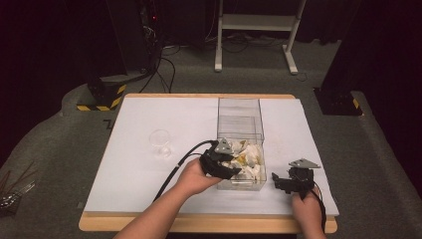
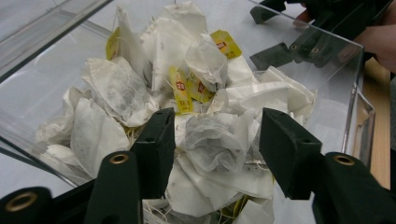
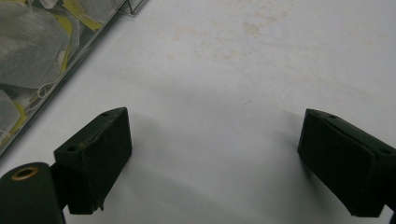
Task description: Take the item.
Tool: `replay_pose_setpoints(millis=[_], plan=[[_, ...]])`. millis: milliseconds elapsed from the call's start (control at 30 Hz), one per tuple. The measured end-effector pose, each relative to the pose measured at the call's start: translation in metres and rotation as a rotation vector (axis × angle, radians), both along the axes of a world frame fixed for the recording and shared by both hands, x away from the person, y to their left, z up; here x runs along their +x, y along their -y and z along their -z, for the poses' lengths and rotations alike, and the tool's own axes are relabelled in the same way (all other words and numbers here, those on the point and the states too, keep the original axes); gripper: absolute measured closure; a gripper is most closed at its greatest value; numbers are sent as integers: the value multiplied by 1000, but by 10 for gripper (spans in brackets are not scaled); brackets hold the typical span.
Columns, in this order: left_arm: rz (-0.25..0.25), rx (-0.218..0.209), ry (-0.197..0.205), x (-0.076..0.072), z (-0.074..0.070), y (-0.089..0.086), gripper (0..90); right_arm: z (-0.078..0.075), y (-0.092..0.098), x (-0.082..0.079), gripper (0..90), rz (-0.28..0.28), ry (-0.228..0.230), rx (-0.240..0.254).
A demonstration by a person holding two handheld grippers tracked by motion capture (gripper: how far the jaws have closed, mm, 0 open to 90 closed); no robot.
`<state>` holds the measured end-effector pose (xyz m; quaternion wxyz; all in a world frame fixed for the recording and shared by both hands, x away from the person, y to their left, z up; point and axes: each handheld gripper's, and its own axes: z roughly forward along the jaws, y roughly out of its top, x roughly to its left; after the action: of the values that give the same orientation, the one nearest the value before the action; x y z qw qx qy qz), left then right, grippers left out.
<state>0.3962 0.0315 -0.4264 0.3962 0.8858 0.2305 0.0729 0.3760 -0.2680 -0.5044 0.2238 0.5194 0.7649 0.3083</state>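
Black jaws of the left gripper (image 2: 217, 140) stand partly apart inside the clear plastic box (image 1: 259, 130), flanking one crumpled tea bag (image 2: 210, 140) on top of the heap. Pads look close to the bag on either side but not yet pressing; nothing is gripped. No earlier view to compare, so only the present gap is noted.

Around that bag: a pile of pale, used-looking tea bags (image 2: 119, 88), some with yellow tags (image 2: 181, 91) and loose strings tangled through. The pile fills the near end of the box; the far end looks bare. The box sits right of centre on the white-covered table (image 1: 149, 184), its near wall toward the table's near edge.

Right gripper (image 1: 288, 181) rests near the table's near right corner, just beside the box, jaws wide with bare white cover between them.

A small clear glass cup (image 1: 160, 141) stands left of centre, well apart from the box.

Step in hand, as judged: picking one bag out of the pile. Next move calls for closing on the bag's body, then a straight lift clear of the box wall; strings may drag neighbours along.
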Motion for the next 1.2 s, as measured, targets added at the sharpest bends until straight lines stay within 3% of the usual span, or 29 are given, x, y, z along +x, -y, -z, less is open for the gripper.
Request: replay_pose_setpoints(millis=[167,667,900,1200], plan=[[3,10,-5,-1,-1,1,564,0,0,0,98,0,1,-1],[43,92,-51,-1,2,4,797,0,0,0,98,2,1,-1],[42,86,-44,-4,1,4,888,0,0,0,98,0,1,-2],[24,37,-44,-6,0,1,897,0,0,0,99,0,1,-1]])
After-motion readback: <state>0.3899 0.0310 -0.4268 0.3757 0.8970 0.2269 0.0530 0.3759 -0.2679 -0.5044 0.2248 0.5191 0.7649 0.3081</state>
